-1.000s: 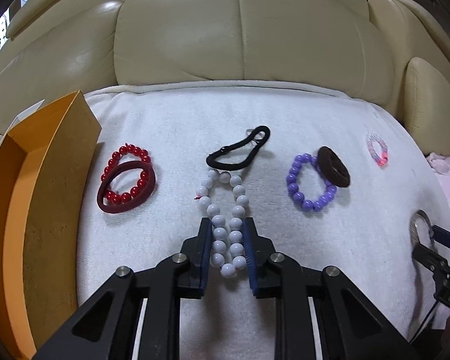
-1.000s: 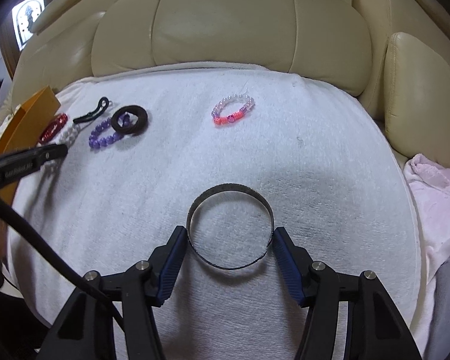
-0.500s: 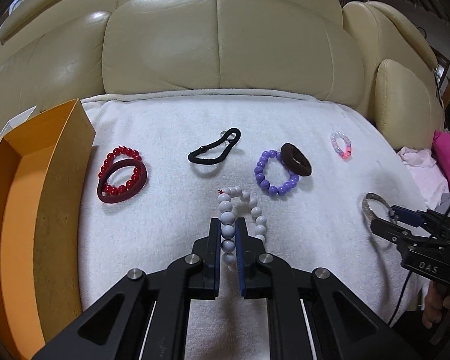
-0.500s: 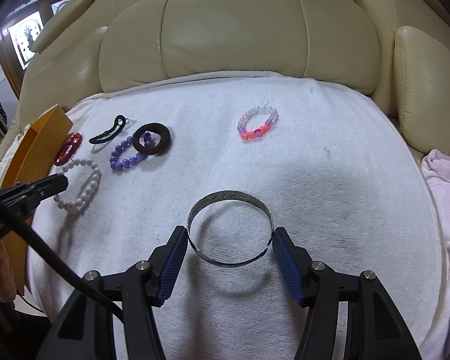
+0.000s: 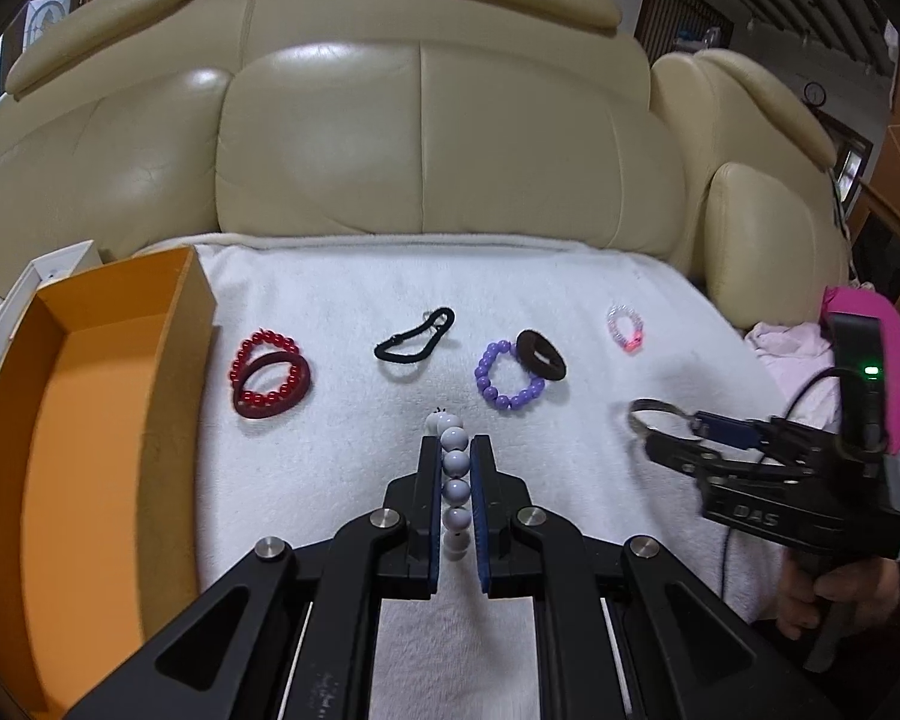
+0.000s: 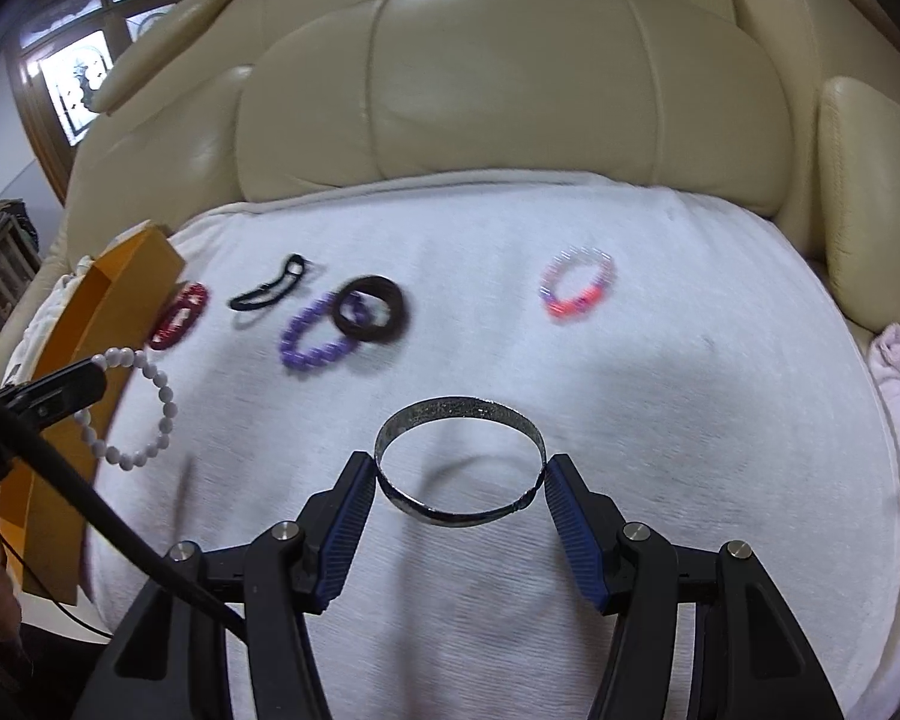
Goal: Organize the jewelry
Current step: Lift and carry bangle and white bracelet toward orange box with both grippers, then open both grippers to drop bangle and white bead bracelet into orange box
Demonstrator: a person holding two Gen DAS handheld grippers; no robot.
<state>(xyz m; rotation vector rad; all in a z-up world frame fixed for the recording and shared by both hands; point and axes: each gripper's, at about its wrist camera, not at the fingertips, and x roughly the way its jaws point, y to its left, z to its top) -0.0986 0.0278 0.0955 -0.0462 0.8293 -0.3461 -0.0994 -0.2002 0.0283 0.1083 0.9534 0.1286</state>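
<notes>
White bead bracelet (image 5: 455, 474): pinched between the clenched jaws of the left gripper (image 5: 455, 447); in the right wrist view it hangs as a loop (image 6: 144, 408) clear of the towel, in front of the orange box.
Silver bangle (image 6: 459, 459): clamped across its width by the jaws of the right gripper (image 6: 459, 471), held above the towel with its shadow on the cloth below; in the left wrist view it shows at the tip of that gripper (image 5: 654, 414).
Orange box (image 5: 90, 420): open, on the left edge of the towel.
Red bead bracelet (image 5: 267, 369): on the towel just beside the box, overlapping a dark red ring (image 5: 273, 393).
Black hair tie (image 5: 414, 339): on the towel, between the red pair and the purple one.
Purple bead bracelet (image 5: 507, 378): on the towel, touching a brown ring (image 5: 540, 354) that overlaps its far edge.
Pink and clear bead bracelet (image 5: 625, 330): alone, farther right on the towel.
White towel (image 5: 330, 312): spread over the seat of a cream leather sofa (image 5: 420, 132).
Hand (image 5: 834, 594): grips the handle of the right gripper at lower right.
</notes>
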